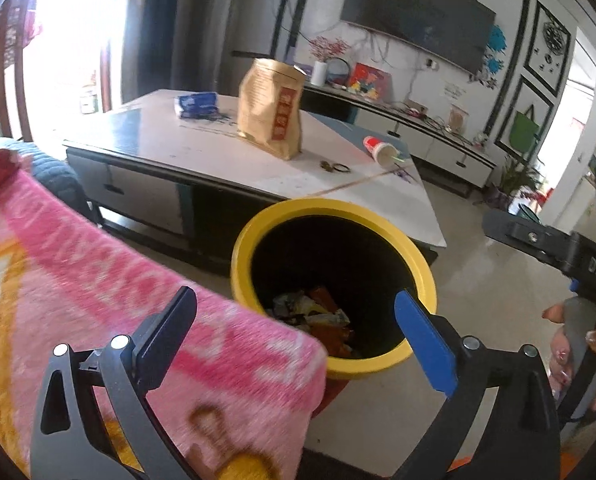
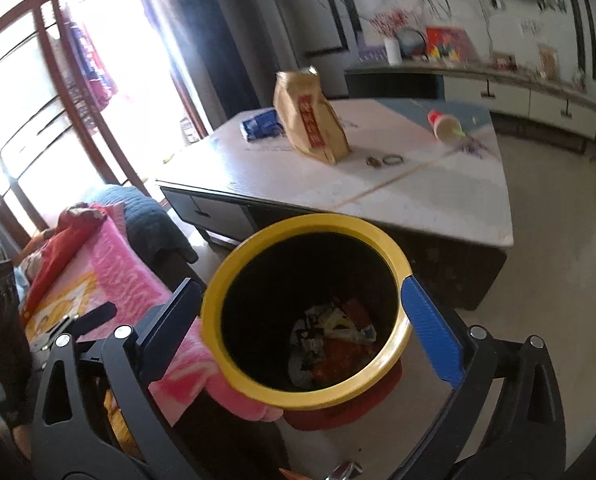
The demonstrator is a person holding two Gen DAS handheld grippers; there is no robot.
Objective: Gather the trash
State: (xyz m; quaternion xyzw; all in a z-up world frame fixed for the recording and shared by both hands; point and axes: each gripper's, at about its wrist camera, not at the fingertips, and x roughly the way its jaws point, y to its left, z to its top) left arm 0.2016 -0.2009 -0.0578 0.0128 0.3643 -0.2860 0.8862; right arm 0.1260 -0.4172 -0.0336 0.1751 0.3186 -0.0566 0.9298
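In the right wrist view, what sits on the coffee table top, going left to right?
blue packet → brown paper bag → small rings → tipped paper cup

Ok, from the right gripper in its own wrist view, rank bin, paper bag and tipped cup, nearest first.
1. Yellow-rimmed bin, right between the open right gripper fingers, on the floor.
2. Brown paper bag, upright mid-table.
3. Tipped cup, far right of the table.

Pale floor point(image 2: 558, 280); white-topped table point(image 2: 438, 200). Bright window point(image 2: 37, 100) at left. TV point(image 1: 418, 12) mounted above a low cabinet point(image 1: 430, 136).
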